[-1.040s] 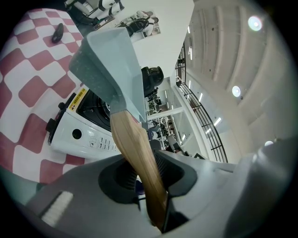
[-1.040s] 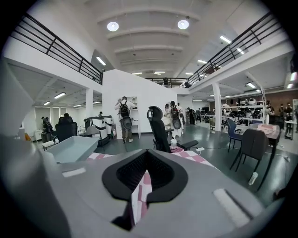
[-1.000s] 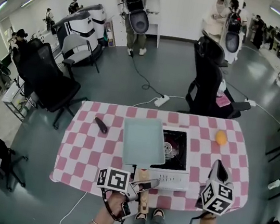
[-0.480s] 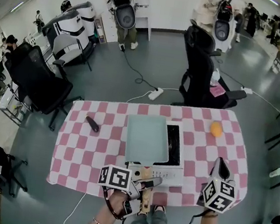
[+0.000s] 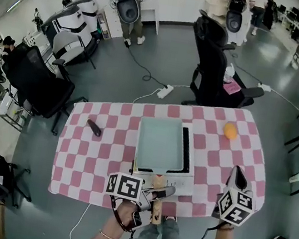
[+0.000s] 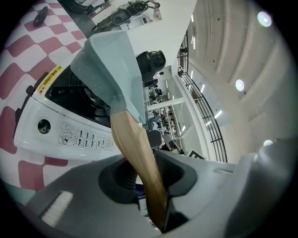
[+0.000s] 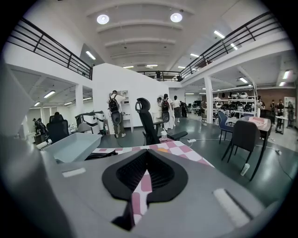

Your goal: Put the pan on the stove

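Observation:
A square pale grey-green pan [image 5: 161,143] with a wooden handle [image 5: 156,203] hangs over the white tabletop stove [image 5: 182,180] and hides most of its burner. My left gripper [image 5: 155,193] is shut on that handle at the table's front edge. In the left gripper view the handle [image 6: 137,153] runs between the jaws up to the pan [image 6: 111,60], above the stove's control panel [image 6: 70,132]. My right gripper [image 5: 234,178] hovers over the table's front right, jaws together and empty. The right gripper view shows the pan [image 7: 70,146] off to its left.
The table wears a pink and white checked cloth [image 5: 93,158]. An orange [image 5: 230,130] lies at its back right and a black object [image 5: 94,128] at its left. A black office chair [image 5: 213,70] stands behind the table, others to the left, with cables and people beyond.
The pan has shifted right, from over the stove's left half to covering most of it. My left gripper went with it, and my right gripper sank slightly.

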A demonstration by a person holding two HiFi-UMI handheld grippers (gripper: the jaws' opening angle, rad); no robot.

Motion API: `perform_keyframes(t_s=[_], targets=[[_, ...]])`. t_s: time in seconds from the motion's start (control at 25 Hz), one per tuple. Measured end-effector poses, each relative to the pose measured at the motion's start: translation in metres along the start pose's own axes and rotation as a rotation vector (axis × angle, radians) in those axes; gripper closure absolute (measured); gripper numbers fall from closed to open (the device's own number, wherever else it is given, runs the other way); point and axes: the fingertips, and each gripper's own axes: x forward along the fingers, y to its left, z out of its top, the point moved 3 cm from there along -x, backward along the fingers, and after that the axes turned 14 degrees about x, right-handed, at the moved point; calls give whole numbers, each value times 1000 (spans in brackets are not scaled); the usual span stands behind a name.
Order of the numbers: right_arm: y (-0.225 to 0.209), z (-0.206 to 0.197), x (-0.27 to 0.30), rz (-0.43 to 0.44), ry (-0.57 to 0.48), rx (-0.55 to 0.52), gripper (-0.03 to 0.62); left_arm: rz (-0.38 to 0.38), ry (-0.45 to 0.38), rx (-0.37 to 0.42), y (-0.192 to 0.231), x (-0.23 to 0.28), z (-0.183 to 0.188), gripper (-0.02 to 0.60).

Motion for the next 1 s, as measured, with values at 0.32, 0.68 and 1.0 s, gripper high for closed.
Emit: perform_keyframes(t_s=[0.32,0.68,1.0], targets=[[-11,-12,13,5,35,15,585,7,18,-19,11,10,0,482],[-26,-45,29,-17,111,36,585,15,38,-49,29,21,-3,482],[-24,-63,38,-21,156,34,585,1,42,-34,34,26,0,480]])
